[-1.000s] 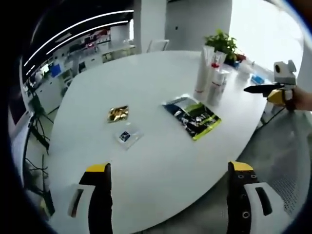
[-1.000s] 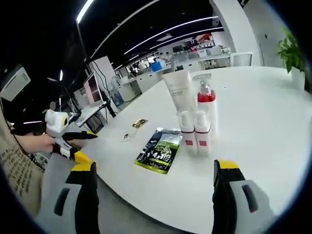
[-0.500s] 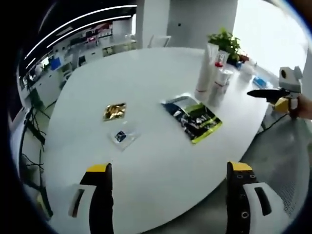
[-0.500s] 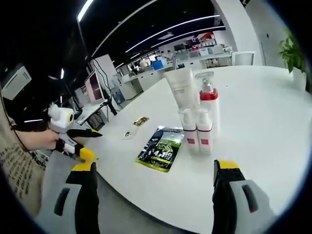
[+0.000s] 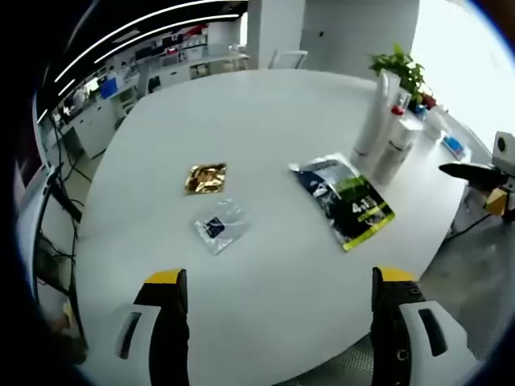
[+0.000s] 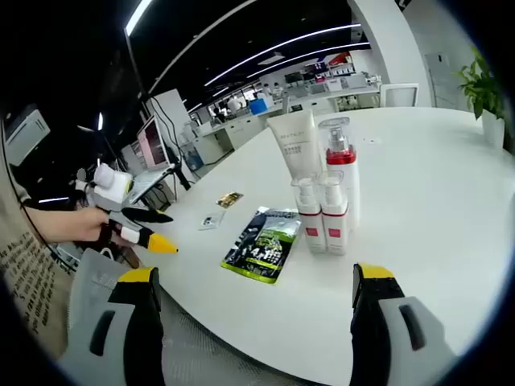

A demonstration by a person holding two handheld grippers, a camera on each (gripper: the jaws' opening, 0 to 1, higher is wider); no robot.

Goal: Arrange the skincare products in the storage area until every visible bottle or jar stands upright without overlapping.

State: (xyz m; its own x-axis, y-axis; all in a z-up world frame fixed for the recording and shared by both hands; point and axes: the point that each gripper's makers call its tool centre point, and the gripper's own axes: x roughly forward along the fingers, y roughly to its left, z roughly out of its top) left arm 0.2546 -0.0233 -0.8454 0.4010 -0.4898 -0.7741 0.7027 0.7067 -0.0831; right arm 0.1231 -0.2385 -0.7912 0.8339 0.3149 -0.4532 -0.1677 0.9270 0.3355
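Two grippers float over a big white table (image 5: pixel 265 121) with skincare bottles standing on it.

The left gripper (image 5: pixel 273 322) has its jaws spread wide apart and holds nothing. Just ahead of it lie a small clear packet (image 5: pixel 217 228) and a gold packet (image 5: pixel 207 178), and ahead to its right lies a dark and green pouch (image 5: pixel 344 200). Farther off on that side stand the bottles. The right gripper (image 6: pixel 251 322) is spread wide too, with nothing between its jaws. Straight ahead of it stand two small pump bottles (image 6: pixel 323 219) with red labels, touching each other. Right behind them are a white tube (image 6: pixel 294 144) and a taller pump bottle with a red band (image 6: pixel 340 161), all upright. The pouch lies flat, ahead to its left, just beside the bottles. A green plant (image 6: pixel 484 84) stands far off on the right.
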